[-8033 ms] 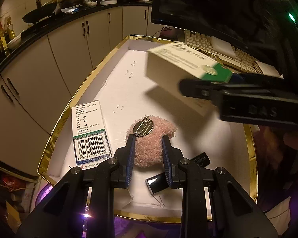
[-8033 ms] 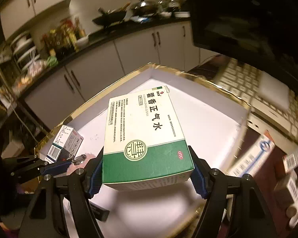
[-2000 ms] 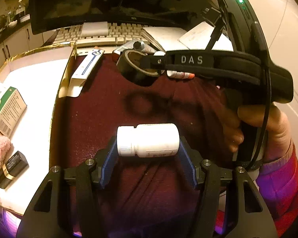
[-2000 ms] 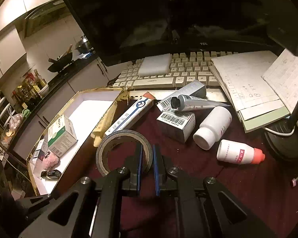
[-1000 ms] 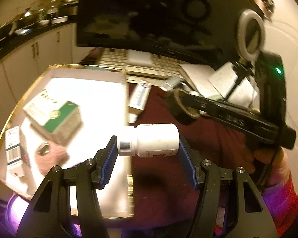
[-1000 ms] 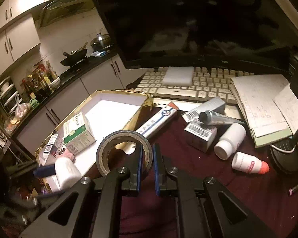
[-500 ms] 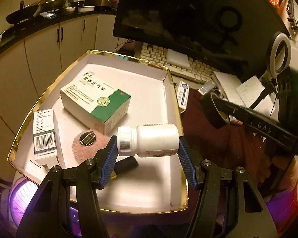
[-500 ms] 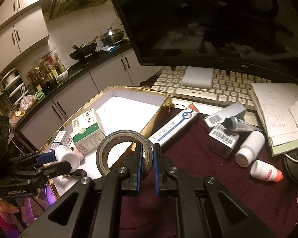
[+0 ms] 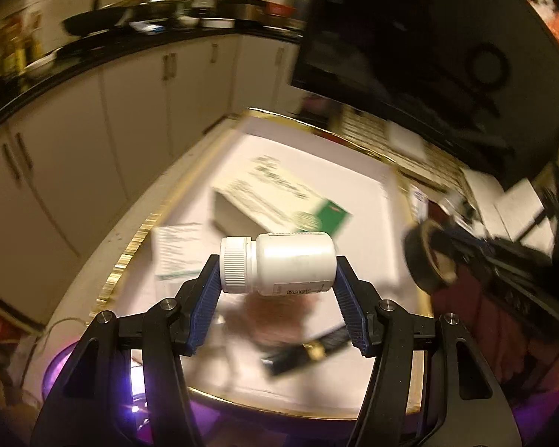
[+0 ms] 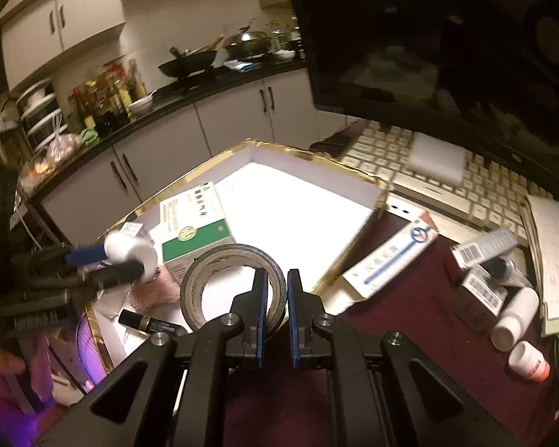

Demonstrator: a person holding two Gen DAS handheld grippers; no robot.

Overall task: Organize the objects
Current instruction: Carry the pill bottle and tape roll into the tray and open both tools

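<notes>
- Gripping a white plastic pill bottle (image 9: 277, 262) sideways, the left gripper (image 9: 275, 287) presses its blue ribbed pads against the bottle's two ends, ribbed screw cap to the left and base to the right; the bottle hangs in the air above the near part of a shallow white tray with a gold rim (image 9: 138, 240)
- In the right wrist view the same bottle (image 10: 132, 253) shows at the left, over the tray's near corner (image 10: 93, 320)
- The right gripper (image 10: 277, 298) has its fingers closed on the wall of a dark roll of tape (image 10: 233, 285); one finger sits inside the ring, the other outside; the roll stands upright, over the tray's near gold edge where it meets a dark red cloth (image 10: 410, 335)
- Lying in the tray are a large white and green medicine box (image 10: 195, 229), a smaller white box with a printed label (image 9: 177, 251), a pink fluffy pad (image 10: 154, 288) and a small black tube with a gold band (image 10: 149, 322); much of the left wrist view is blurred
- Outside the tray, on the cloth, lie a long white and blue carton (image 10: 391, 260), two barcoded boxes (image 10: 482, 290), a white bottle (image 10: 514, 318) and a white bottle with an orange cap (image 10: 529, 363)
- Behind them are a pale keyboard (image 10: 466, 182) and a dark monitor (image 10: 447, 37)
</notes>
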